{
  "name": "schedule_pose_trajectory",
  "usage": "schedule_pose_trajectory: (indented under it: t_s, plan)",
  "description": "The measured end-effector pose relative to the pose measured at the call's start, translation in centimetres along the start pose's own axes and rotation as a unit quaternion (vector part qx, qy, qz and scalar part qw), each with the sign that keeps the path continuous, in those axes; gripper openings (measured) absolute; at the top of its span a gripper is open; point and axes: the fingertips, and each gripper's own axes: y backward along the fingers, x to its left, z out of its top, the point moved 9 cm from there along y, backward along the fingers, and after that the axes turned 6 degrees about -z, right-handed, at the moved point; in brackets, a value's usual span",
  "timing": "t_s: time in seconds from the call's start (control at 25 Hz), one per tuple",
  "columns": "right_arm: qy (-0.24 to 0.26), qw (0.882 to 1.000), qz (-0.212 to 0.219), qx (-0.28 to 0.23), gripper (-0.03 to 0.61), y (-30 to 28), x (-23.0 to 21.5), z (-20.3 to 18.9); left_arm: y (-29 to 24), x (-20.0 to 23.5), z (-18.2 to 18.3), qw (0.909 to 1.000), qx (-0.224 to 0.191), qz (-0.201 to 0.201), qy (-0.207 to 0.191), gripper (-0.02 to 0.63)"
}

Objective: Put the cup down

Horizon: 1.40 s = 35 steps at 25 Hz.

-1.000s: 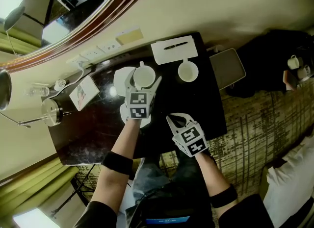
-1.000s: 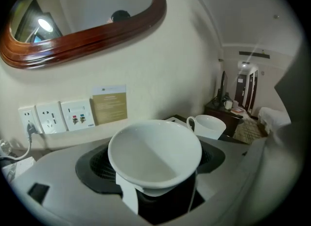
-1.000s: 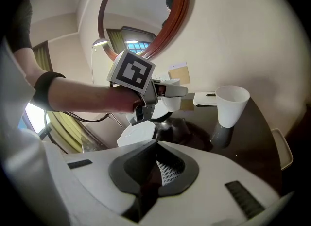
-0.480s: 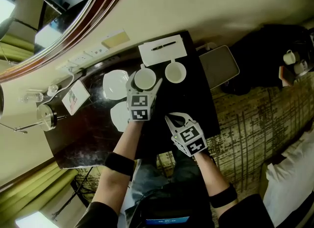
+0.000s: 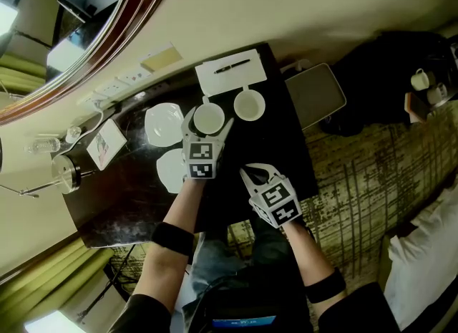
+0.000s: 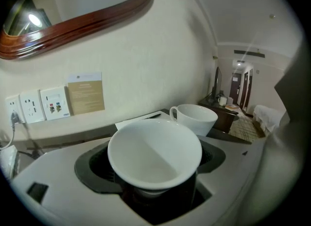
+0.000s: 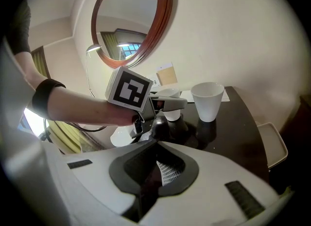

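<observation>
A white cup (image 5: 209,118) sits between the jaws of my left gripper (image 5: 208,125), which is shut on its lower body. In the left gripper view the cup (image 6: 154,153) fills the middle, upright and empty, with the left gripper (image 6: 156,186) closed around it. It hangs low over the dark table (image 5: 136,195); contact with the top cannot be told. A second white cup (image 5: 250,104) stands just to its right. My right gripper (image 5: 252,176) is shut and empty near the table's front edge; from its own view the right gripper (image 7: 156,170) looks at the held cup (image 7: 171,108).
Two white saucers (image 5: 163,124) (image 5: 172,170) lie left of the held cup. A paper sheet with a pen (image 5: 230,72) lies behind both cups. A tray (image 5: 315,95) stands off the table's right end. A metal pot (image 5: 64,172) and a card (image 5: 104,145) sit at the left.
The left gripper has carried the cup rightward off the saucer and closer to the second cup. The right gripper has stayed shut near the front edge.
</observation>
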Motion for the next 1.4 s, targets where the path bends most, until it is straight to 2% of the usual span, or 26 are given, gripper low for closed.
schedule_pose_trajectory:
  t_s: [0.08,0.16,0.24,0.52,0.88,0.96,1.12,1.2,1.4]
  plan:
    - [0.001,1.000,0.000,-0.001,0.000,0.1,0.0,0.1,0.1,-0.1,-0.2,1.0000,0.004,0.000,0.006,0.445]
    - [0.002,1.000,0.001,-0.002,0.000,0.2,0.1,0.2,0.2,-0.3,-0.2,0.9999,0.008,-0.006,0.009,0.505]
    - [0.003,1.000,0.001,-0.003,0.000,0.3,0.3,0.2,0.3,-0.5,0.0,0.9999,0.010,-0.012,0.008,0.533]
    - [0.011,1.000,-0.002,-0.006,0.000,1.7,1.1,0.9,2.7,-1.5,1.5,0.9997,0.016,-0.017,0.005,0.534]
    - [0.029,0.999,-0.022,-0.039,0.000,5.2,1.4,3.2,10.3,-4.1,4.7,0.9983,0.035,-0.041,-0.023,0.530]
    - [0.029,0.998,-0.022,-0.047,0.000,6.0,1.6,3.9,12.2,-4.8,5.1,0.9979,0.039,-0.044,-0.027,0.495]
    - [0.026,0.998,-0.011,-0.052,0.000,7.4,3.1,5.4,16.1,-5.6,5.7,0.9977,0.043,-0.040,-0.034,0.379]
    - [0.036,0.998,-0.011,-0.058,0.000,7.2,3.1,5.6,17.8,-6.1,5.7,0.9980,0.042,-0.035,-0.032,0.296]
    - [0.054,0.996,-0.010,-0.066,0.000,7.3,3.6,6.6,21.2,-6.7,5.6,0.9990,0.030,-0.023,-0.023,0.177]
